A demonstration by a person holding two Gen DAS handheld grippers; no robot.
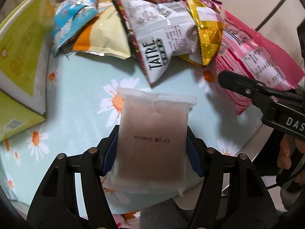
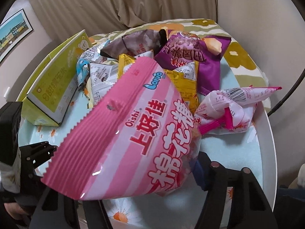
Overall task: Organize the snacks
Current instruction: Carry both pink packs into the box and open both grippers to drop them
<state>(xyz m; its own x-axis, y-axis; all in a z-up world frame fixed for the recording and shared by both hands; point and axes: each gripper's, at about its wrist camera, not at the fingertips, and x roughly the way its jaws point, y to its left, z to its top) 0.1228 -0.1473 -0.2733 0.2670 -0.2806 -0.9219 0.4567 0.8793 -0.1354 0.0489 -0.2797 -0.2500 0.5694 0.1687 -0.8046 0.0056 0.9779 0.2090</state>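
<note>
Left wrist view: the left hand-held gripper (image 1: 152,150) is clamped on a frosted, translucent snack packet (image 1: 152,141) with a brownish filling and a printed date line; the blue pads (image 1: 109,152) press both long edges of it. The packet hangs over the tabletop (image 1: 76,95), which wears a pale blue daisy cloth. At 12 o'clock from the packet lies a heap of snack bags: a white TATRE bag (image 1: 162,43), a gold bag (image 1: 207,32) just right of it, a cream and orange bag (image 1: 103,36) and a blue bag (image 1: 76,17) at 11 o'clock. A green box (image 1: 21,43) stands at 9 o'clock. At 2 o'clock the right hand-held gripper (image 1: 225,79) reaches in, with a pink bag (image 1: 253,57) around its tip.

Right wrist view: the right hand-held gripper (image 2: 144,171) holds the pink Oishi marshmallow bag (image 2: 133,129), which fills the centre and hides the left finger; only one blue pad (image 2: 199,173) shows at 4 o'clock. Beyond, at 12 o'clock, lie a purple bag (image 2: 202,61) and a gold bag (image 2: 183,84). A crumpled pink and white packet (image 2: 228,110) sits at 2 o'clock, the green box (image 2: 57,84) at 10 o'clock. The left hand-held gripper (image 2: 36,152) shows at 9 o'clock.
</note>
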